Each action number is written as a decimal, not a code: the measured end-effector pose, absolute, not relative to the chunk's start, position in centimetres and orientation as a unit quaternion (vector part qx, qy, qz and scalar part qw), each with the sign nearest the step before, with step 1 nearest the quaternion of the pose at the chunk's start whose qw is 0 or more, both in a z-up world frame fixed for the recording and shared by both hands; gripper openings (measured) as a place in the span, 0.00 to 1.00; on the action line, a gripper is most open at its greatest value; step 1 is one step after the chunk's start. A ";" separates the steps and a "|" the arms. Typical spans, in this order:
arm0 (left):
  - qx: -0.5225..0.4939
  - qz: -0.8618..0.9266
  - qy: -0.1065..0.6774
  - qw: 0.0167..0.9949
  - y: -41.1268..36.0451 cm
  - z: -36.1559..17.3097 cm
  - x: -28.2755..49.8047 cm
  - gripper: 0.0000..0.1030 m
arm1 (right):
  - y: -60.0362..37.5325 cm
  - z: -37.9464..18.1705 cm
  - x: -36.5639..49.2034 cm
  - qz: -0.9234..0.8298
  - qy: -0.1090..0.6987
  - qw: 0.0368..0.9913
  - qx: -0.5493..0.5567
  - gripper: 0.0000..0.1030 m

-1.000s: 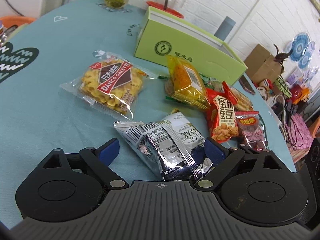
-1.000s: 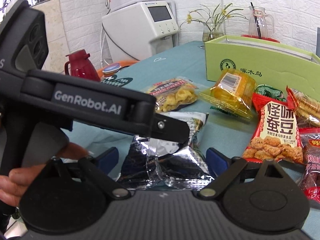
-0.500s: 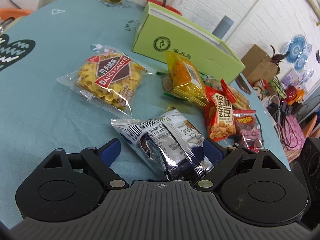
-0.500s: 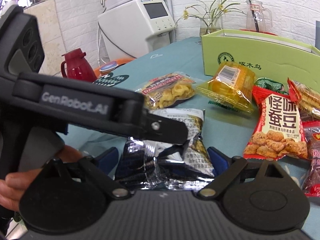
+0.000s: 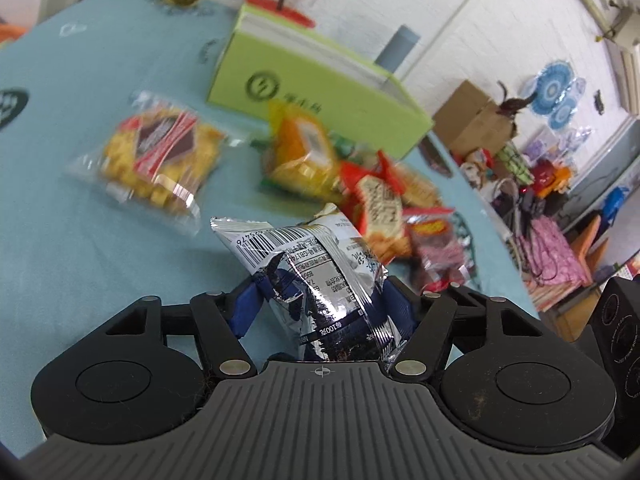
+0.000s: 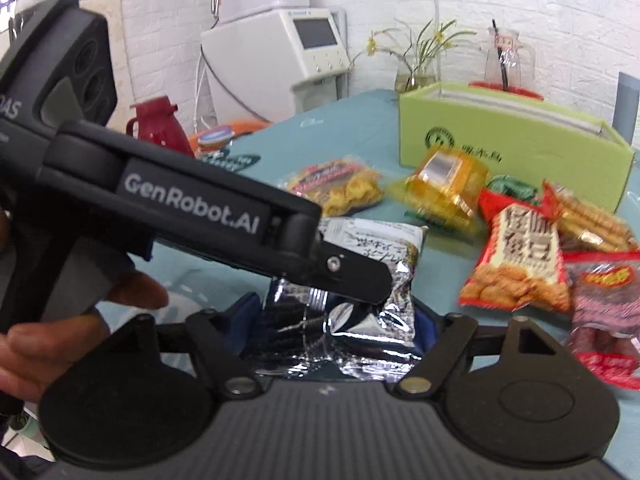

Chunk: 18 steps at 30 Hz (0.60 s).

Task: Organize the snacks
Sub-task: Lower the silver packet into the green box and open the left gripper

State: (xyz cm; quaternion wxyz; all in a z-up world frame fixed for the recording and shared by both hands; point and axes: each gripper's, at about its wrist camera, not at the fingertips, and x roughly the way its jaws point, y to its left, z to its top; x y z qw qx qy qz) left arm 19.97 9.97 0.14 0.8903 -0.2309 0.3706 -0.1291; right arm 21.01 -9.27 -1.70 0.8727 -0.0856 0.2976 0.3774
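While both tilt downward, the left gripper (image 5: 320, 312) and right gripper (image 6: 332, 328) close, pinching the crinkled silver foil snack packet (image 5: 316, 276); only the right view shows a hand (image 6: 60, 328).

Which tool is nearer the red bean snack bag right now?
Right. The right tool sits just beside the red bean snack bag; the left tool, closing on the silver packet, is farther over.

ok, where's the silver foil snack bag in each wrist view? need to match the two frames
Left wrist: silver foil snack bag sits low centre, between the left gripper jaws, which are closing on it.
Right wrist: the same bag is low centre, partly hidden behind the left gripper's black arm, between the closing right gripper jaws.
Shared landmark: the green box, beyond the snack pile in both.
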 end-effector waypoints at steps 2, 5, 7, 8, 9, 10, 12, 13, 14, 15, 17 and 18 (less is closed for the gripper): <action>-0.221 -0.138 0.348 0.900 9.9 2.0 20.9 0.50 | -9.5 0.1 22.1 0.383 0.277 0.878 -0.077 0.79; -0.204 -0.148 0.312 0.916 10.2 5.2 24.4 0.50 | -8.7 2.7 25.4 0.383 0.238 0.888 -0.094 0.80; -0.183 -0.149 0.287 0.928 10.5 7.3 28.1 0.50 | -7.6 4.2 28.6 0.378 0.216 0.894 -0.109 0.80; -0.175 -0.147 0.281 0.932 10.6 8.1 29.9 0.50 | -7.0 4.9 30.8 0.377 0.214 0.894 -0.109 0.81; -0.162 -0.143 0.276 0.936 10.8 8.9 32.1 0.49 | -6.4 5.4 33.0 0.377 0.215 0.894 -0.107 0.81; -0.149 -0.138 0.273 0.940 11.0 9.4 34.2 0.49 | -5.8 5.7 35.2 0.376 0.219 0.894 -0.105 0.81; -0.138 -0.127 0.281 0.941 11.4 9.7 39.0 0.49 | -4.7 6.0 39.9 0.372 0.236 0.892 -0.104 0.82; -0.132 -0.126 0.284 0.941 11.6 9.6 41.0 0.49 | -4.4 6.0 42.1 0.367 0.243 0.892 -0.104 0.82; -0.132 -0.125 0.288 0.940 11.8 9.4 42.7 0.49 | -4.1 5.7 44.1 0.363 0.251 0.891 -0.107 0.82; -0.134 -0.122 0.296 0.938 12.1 8.9 44.5 0.49 | -3.8 5.3 45.9 0.362 0.261 0.888 -0.108 0.82; -0.135 -0.119 0.310 0.934 12.6 7.4 47.5 0.48 | -3.3 4.2 49.1 0.357 0.280 0.884 -0.111 0.83; -0.135 -0.115 0.319 0.931 12.9 6.4 48.8 0.47 | -3.1 3.4 50.3 0.356 0.290 0.881 -0.115 0.87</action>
